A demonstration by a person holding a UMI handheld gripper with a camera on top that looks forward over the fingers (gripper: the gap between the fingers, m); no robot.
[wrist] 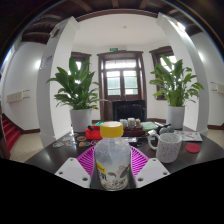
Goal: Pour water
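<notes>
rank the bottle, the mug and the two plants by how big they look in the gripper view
1. Left plant and right plant: about alike, no telling which is larger.
2. Bottle, held in the gripper; its nearness to the camera inflates it.
3. Mug, beside the bottle on the table.

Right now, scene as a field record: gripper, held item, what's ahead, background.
gripper: gripper, pink pads pressed on both sides of the bottle
held item: translucent bottle with yellow cap, upright
ahead right: clear mug on the dark table, upright, apart from the bottle
beyond bottle: red item, too small to identify
background: two potted plants flanking a door
pour status: not started, bottle not tilted
</notes>
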